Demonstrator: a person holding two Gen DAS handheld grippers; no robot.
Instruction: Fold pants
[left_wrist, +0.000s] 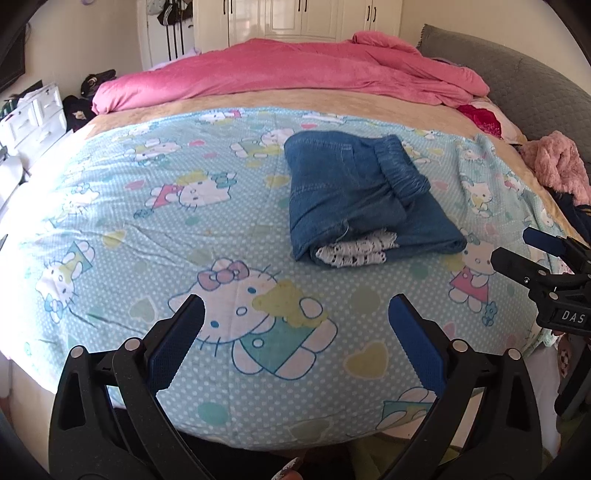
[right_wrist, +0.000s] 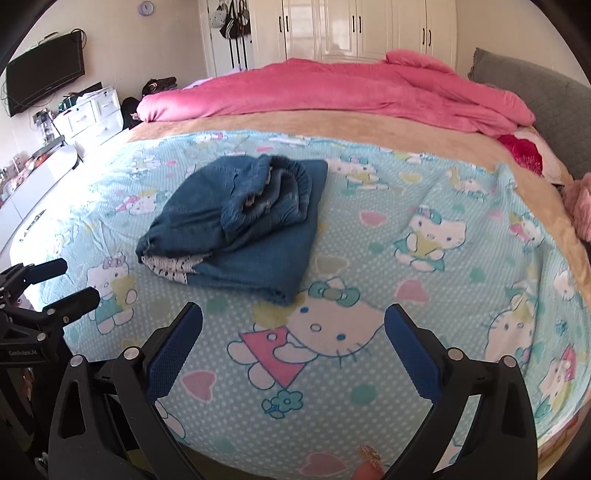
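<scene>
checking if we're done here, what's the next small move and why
Probably just draw both grippers back: the pants already lie folded in a compact bundle on the sheet, and the left gripper and right gripper are open, empty and clear of them. Perhaps tuck the white lining poking out first.

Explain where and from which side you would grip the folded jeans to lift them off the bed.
Grip the jeans at the thick folded edge nearest the camera, by the lace trim. Come in low from the front with the right tongs: the stacked layers there probably lift together.
</scene>
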